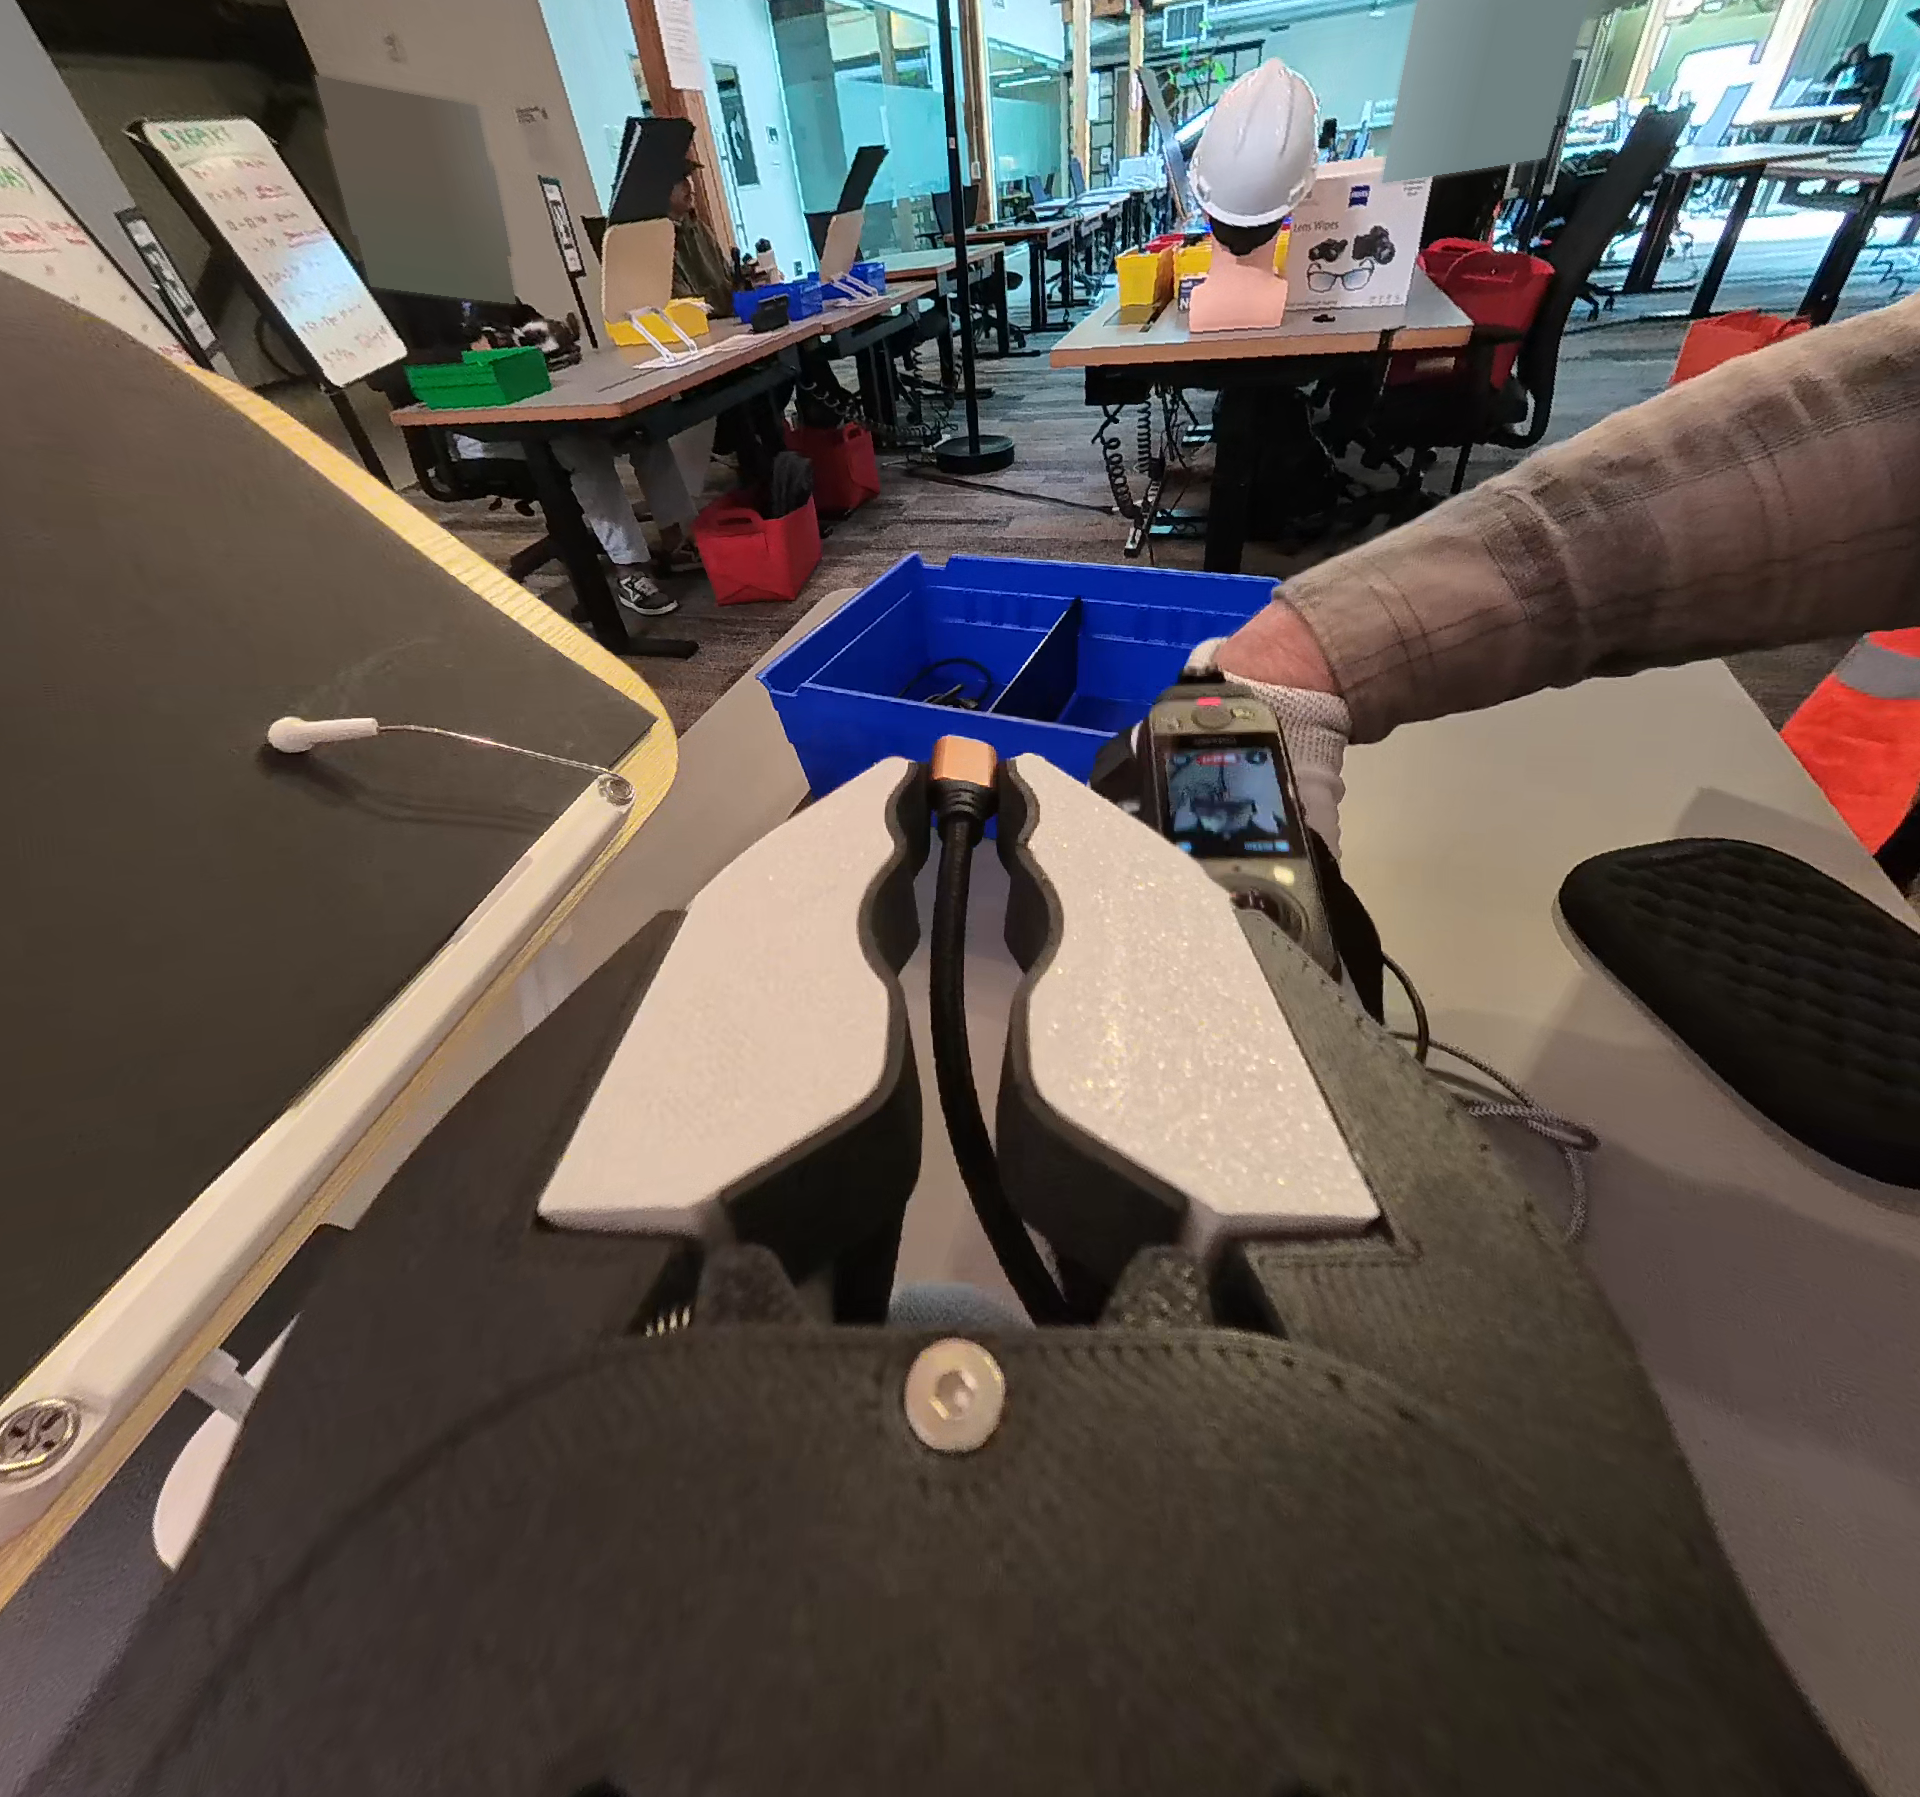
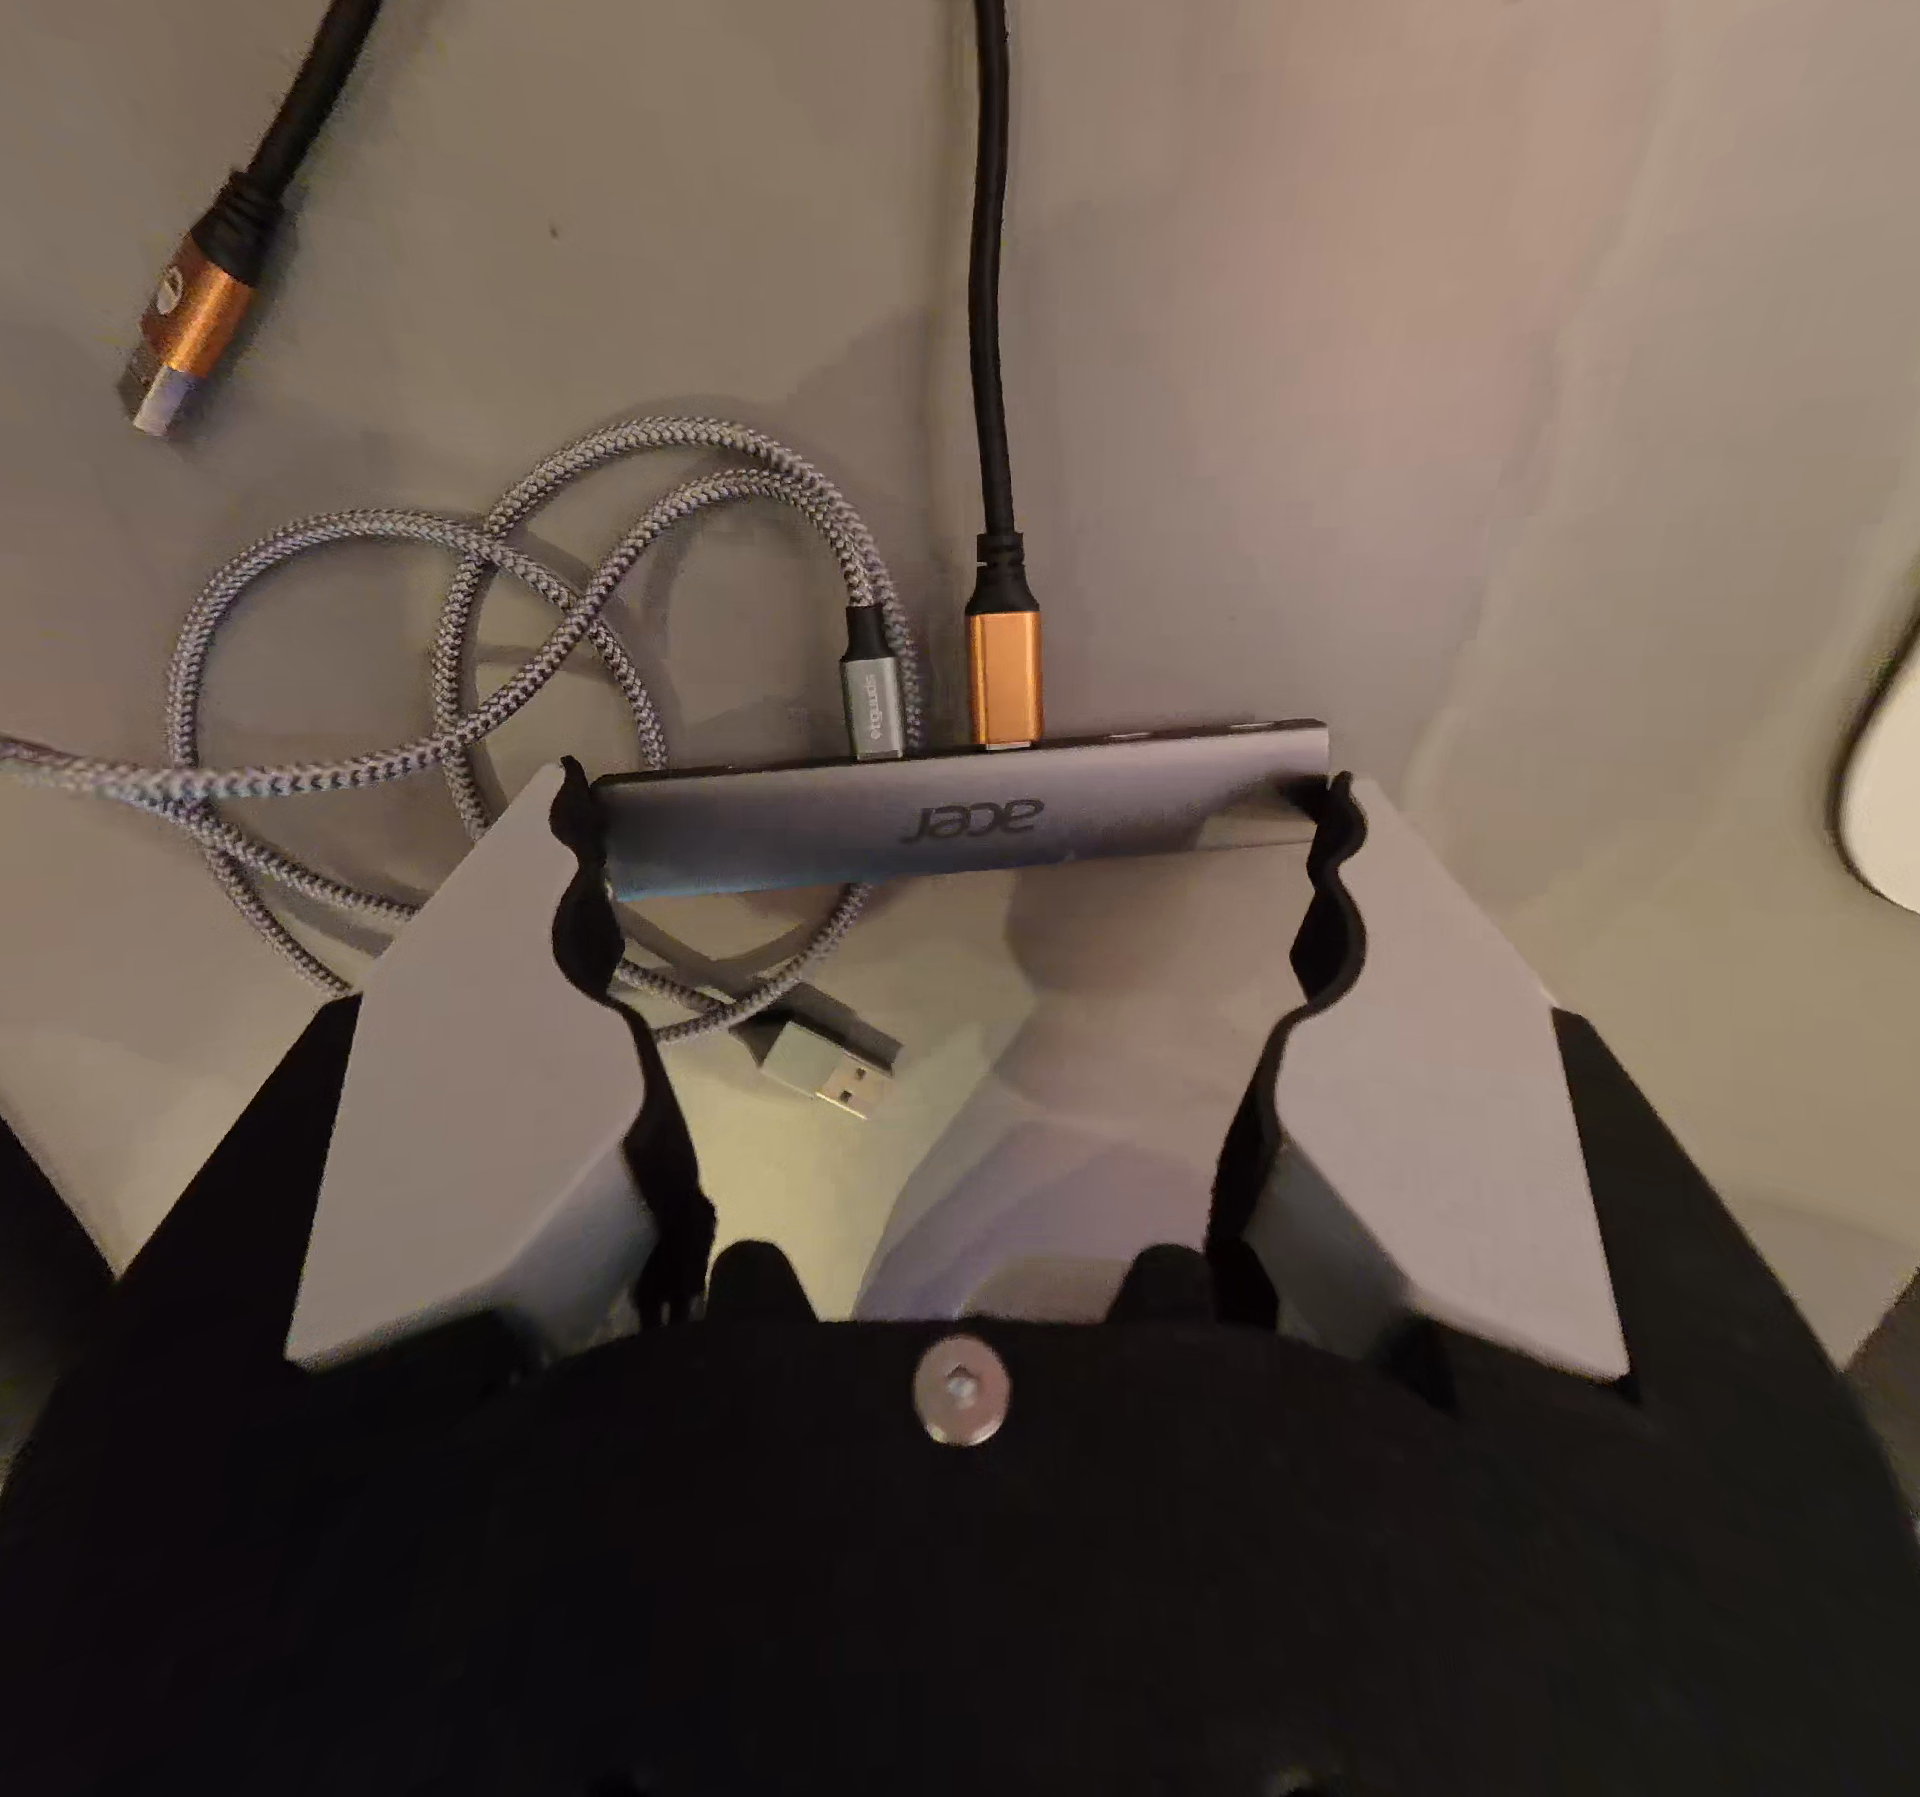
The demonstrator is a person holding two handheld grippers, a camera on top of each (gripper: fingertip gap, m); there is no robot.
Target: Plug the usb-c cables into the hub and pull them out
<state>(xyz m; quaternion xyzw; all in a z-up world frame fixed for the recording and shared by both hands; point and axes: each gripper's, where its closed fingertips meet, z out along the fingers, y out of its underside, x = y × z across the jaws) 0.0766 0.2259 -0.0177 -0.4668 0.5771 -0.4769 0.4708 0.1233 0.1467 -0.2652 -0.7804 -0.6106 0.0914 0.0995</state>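
Observation:
In the left wrist view my left gripper (image 1: pixel 964 783) is shut on a black cable (image 1: pixel 951 999). Its orange connector (image 1: pixel 964 765) sticks out past the fingertips, pointing toward a blue bin. In the right wrist view my right gripper (image 2: pixel 956 793) is shut on the two ends of a grey hub (image 2: pixel 831 822) and holds it crosswise just above the table. Two cables are plugged into the hub's far side: a grey braided cable with a silver connector (image 2: pixel 876 698) and a black cable with an orange connector (image 2: pixel 1003 677).
A loose black cable end with an orange plug (image 2: pixel 197 313) lies far left. The braided cable's coil (image 2: pixel 416 604) and its USB-A plug (image 2: pixel 831 1072) lie under the hub. A blue divided bin (image 1: pixel 883 698) stands ahead, a tilted black board (image 1: pixel 260 708) on the left, a sleeved arm (image 1: pixel 1558 563) and a black mesh pad (image 1: pixel 1766 999) on the right. Tip to tip, the grippers are about 25 centimetres apart.

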